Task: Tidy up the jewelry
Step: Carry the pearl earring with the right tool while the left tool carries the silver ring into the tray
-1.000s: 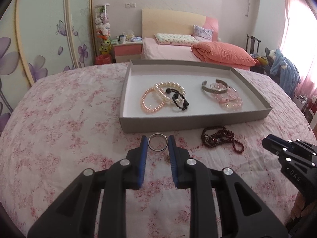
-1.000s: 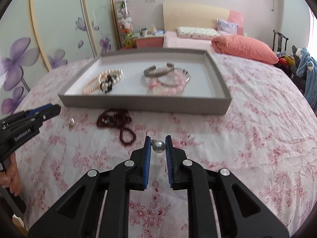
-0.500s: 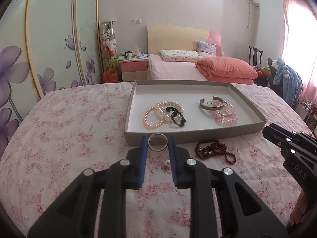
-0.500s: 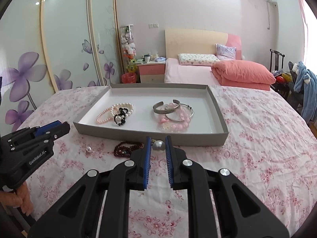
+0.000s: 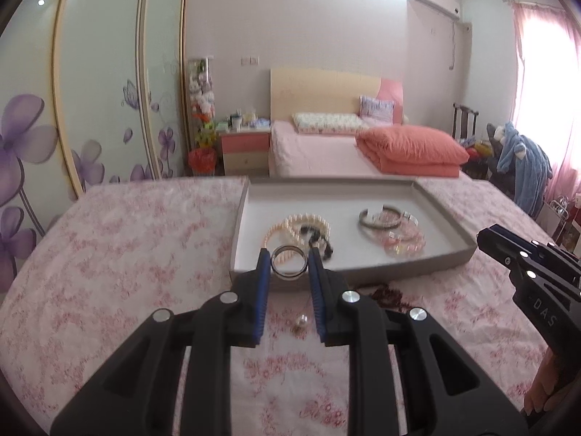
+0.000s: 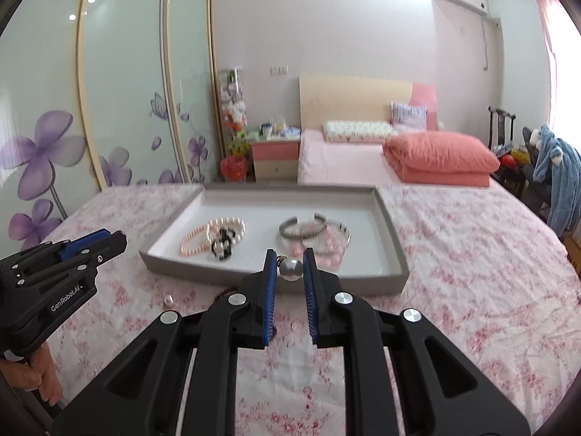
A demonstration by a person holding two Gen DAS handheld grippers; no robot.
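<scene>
My left gripper (image 5: 289,262) is shut on a silver ring (image 5: 288,262) and holds it above the pink floral cloth, just short of the grey tray's near wall (image 5: 399,272). My right gripper (image 6: 289,266) is shut on a grey pearl earring (image 6: 290,268), also raised before the tray (image 6: 394,250). In the tray lie pink and white pearl bracelets (image 5: 290,227), a black bead bracelet (image 5: 319,241), a metal cuff (image 5: 379,216) and pink translucent bangles (image 5: 405,241). A white pearl earring (image 5: 301,321) and a dark red bead necklace (image 5: 390,296) lie on the cloth.
The right gripper's body shows at the right of the left wrist view (image 5: 537,279), the left one at the left of the right wrist view (image 6: 54,279). A bed with an orange quilt (image 5: 410,149) and a nightstand (image 5: 245,149) stand behind.
Both grippers have lifted off the cloth with their pieces and tilted up toward the tray. The ring and the grey pearl stay held. The white pearl earring came into view under the left gripper.
</scene>
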